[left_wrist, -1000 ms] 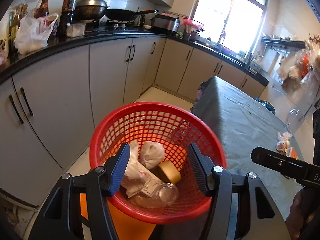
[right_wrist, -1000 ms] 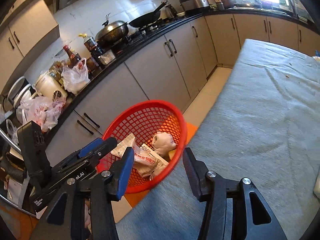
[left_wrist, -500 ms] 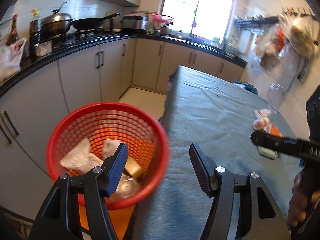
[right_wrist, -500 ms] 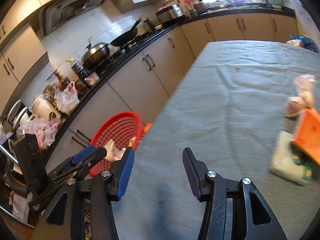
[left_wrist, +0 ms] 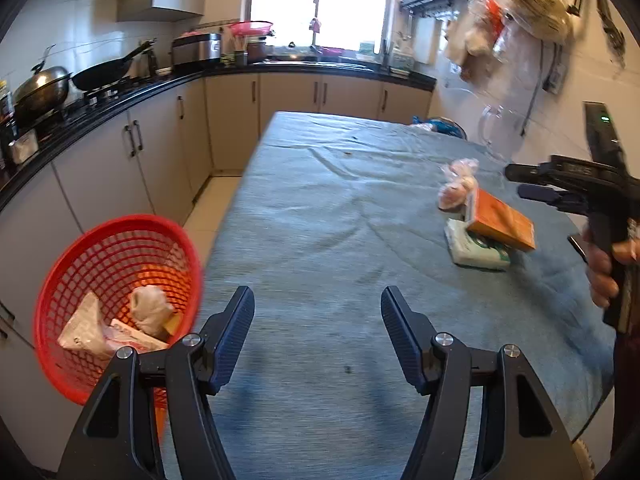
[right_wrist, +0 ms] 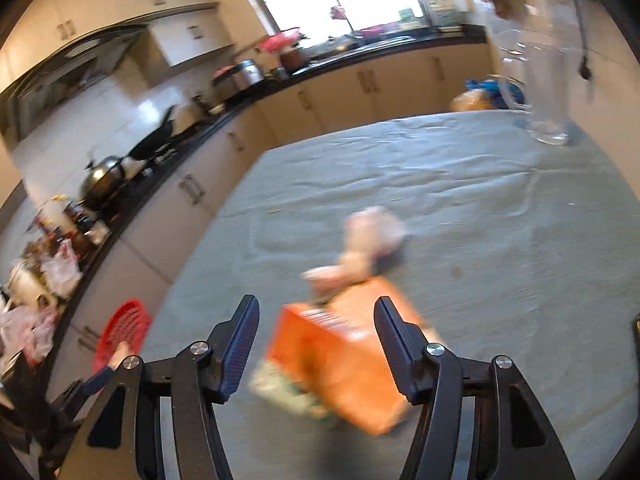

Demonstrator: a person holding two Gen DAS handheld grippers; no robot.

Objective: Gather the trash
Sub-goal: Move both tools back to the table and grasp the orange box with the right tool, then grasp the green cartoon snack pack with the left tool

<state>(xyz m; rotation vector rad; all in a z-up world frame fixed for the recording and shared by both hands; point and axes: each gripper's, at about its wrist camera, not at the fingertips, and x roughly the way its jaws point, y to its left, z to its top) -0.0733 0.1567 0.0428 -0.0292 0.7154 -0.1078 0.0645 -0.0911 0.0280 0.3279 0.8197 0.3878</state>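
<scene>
— Orange box (right_wrist: pixel 344 364), where?
— Blurred, on the table (left_wrist: pixel 320 216), propped on a white packet (left_wrist: pixel 478 249), between my right gripper's (right_wrist: pixel 316 338) spread fingers.
— Left gripper (left_wrist: pixel 318 330)?
— Gaping, empty, beside the red basket (left_wrist: pixel 116 236).

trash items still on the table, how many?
3, clustered at the right side: orange box leaning on a white-green packet, crumpled pink bag just behind. Smaller pieces beneath may be hidden.
</scene>
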